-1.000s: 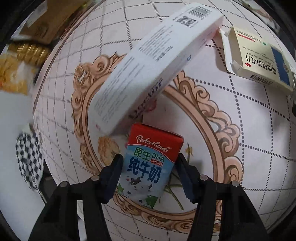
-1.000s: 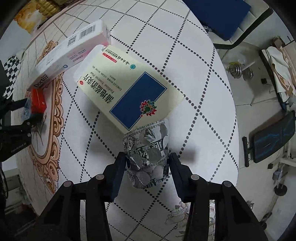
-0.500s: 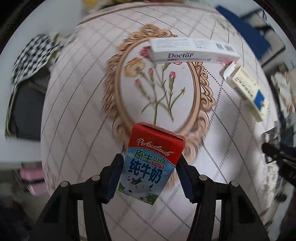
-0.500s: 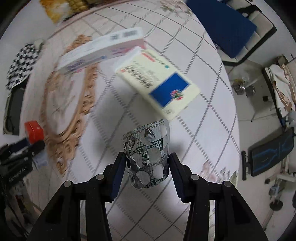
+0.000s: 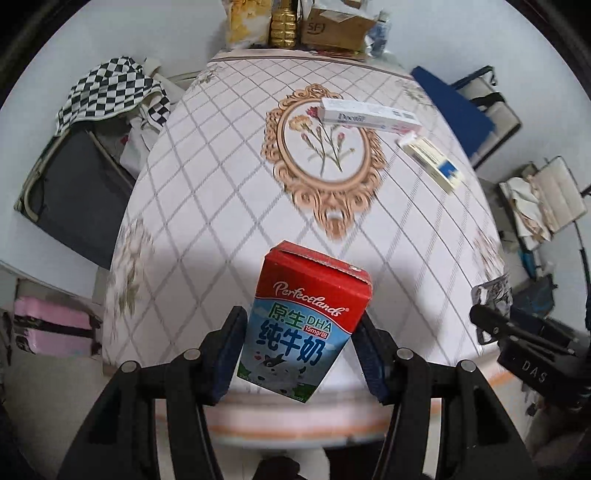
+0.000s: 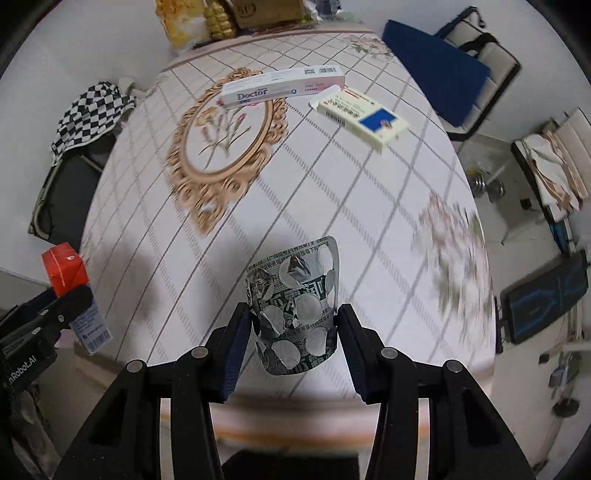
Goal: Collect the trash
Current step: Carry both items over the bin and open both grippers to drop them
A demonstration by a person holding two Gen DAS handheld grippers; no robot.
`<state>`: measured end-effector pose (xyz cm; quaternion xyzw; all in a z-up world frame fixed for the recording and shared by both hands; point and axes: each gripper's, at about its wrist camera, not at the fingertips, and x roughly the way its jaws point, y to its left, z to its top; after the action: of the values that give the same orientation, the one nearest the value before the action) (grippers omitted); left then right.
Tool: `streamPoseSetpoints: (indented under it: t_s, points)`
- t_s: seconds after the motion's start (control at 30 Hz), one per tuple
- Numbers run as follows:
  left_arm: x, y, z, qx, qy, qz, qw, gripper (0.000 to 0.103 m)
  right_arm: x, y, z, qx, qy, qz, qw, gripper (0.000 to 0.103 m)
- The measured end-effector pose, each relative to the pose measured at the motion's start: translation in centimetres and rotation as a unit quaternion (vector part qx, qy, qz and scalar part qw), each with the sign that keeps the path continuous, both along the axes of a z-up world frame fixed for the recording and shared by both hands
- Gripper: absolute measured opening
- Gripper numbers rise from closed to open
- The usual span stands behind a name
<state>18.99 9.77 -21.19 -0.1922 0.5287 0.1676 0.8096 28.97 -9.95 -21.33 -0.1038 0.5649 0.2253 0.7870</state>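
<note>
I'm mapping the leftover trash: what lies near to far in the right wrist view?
Right gripper shut on the blister pack → bare tablecloth → yellow medicine box → Doctor box → clutter at the table's far end.

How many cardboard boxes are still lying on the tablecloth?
2. The long white Doctor box lies at the far end, across the oval floral frame's top edge. The cream box with a blue panel lies just right of it. Clutter at the far edge may hide more.
</note>
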Motion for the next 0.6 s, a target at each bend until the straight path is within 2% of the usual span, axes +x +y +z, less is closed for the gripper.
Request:
streamPoseSetpoints:
  t_s: [0.1, 0.2, 0.33, 0.4, 0.47, 0.6]
  points:
    - [-3.7, -1.3, -0.5, -0.028, -0.006, -0.012, 0.9995, 0.054, -6.1, -2.0, 0.2, 0.017, 0.006, -0.026, 1.000, 0.050]
    - [-7.8, -2.9, -2.0, -0.081, 0.000, -0.014, 0.9966, 0.054, -11.8, -4.3, -1.0, 0.025, 0.028, -0.044, 0.998, 0.050]
    - [-13.0, -4.6, -6.4, -0.178, 0.031, -0.005, 0.9835, 0.054, -18.1, -7.2, -4.5, 0.019, 0.080, -0.057, 0.995, 0.050]
    - [-14.4, -5.1, -8.8, -0.210, 0.048, 0.004, 0.9765, 0.054, -20.8, -8.7, -7.4, 0.010, 0.113, -0.062, 0.992, 0.050]
    - [-15.7, -5.4, -12.6, -0.240, 0.074, 0.020, 0.9677, 0.054, -22.8, -10.0, -11.3, 0.000, 0.149, -0.067, 0.987, 0.050]
    - [-16.8, -5.4, -22.1, -0.273, 0.119, 0.058, 0.9528, 0.054, -24.4, -11.8, -20.1, -0.003, 0.210, -0.084, 0.974, 0.050]
